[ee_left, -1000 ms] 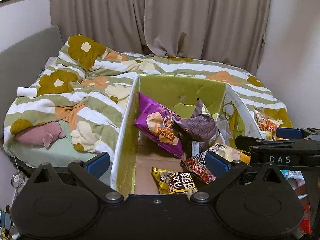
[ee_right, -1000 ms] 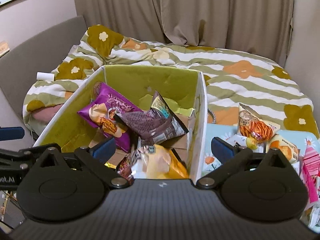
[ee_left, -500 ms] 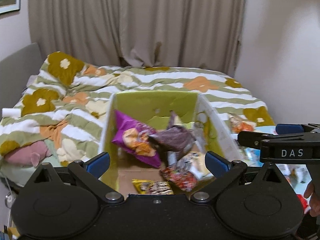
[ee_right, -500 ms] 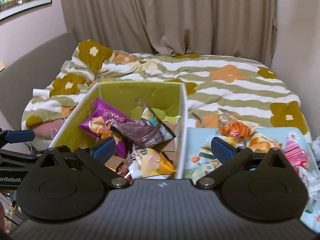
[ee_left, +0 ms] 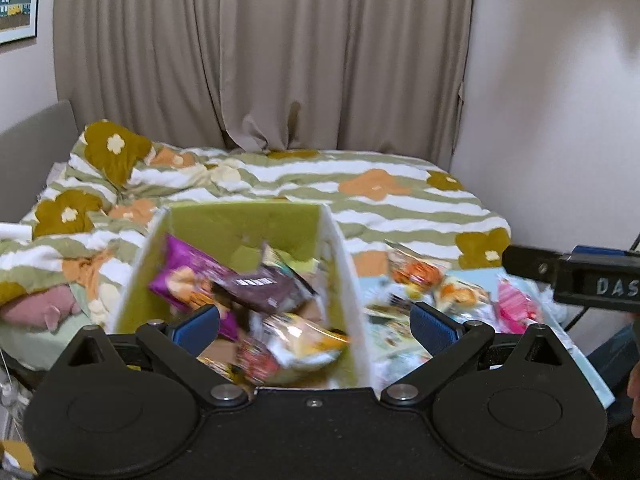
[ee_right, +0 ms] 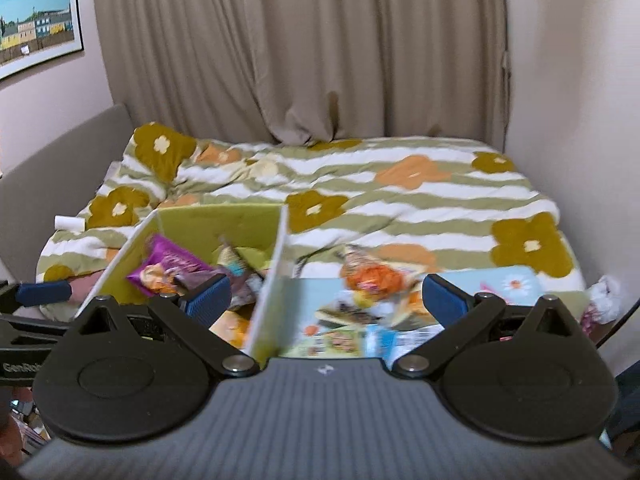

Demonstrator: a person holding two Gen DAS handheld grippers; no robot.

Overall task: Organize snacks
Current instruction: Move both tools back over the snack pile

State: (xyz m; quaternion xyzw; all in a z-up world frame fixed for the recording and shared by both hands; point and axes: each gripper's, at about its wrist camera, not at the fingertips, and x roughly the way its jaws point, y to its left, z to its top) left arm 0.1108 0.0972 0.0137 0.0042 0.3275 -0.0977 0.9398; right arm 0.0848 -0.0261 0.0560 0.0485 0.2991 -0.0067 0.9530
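Note:
A green-lined cardboard box sits on the bed and holds several snack bags: a purple one, a dark brown one and a yellow one. More snacks lie on a light blue mat to the right of the box, among them an orange bag and a pink pack. My left gripper is open and empty, held back above the box's near end. My right gripper is open and empty above the box's right wall and the mat.
The bed has a striped floral duvet. Beige curtains hang behind it. A grey headboard runs along the left and a wall on the right. A pink plush lies at the bed's left edge.
Both grippers have drawn back and risen from the box, so the box and snacks look smaller and lower in view. Both views have shifted to the right. Both stay open and empty.

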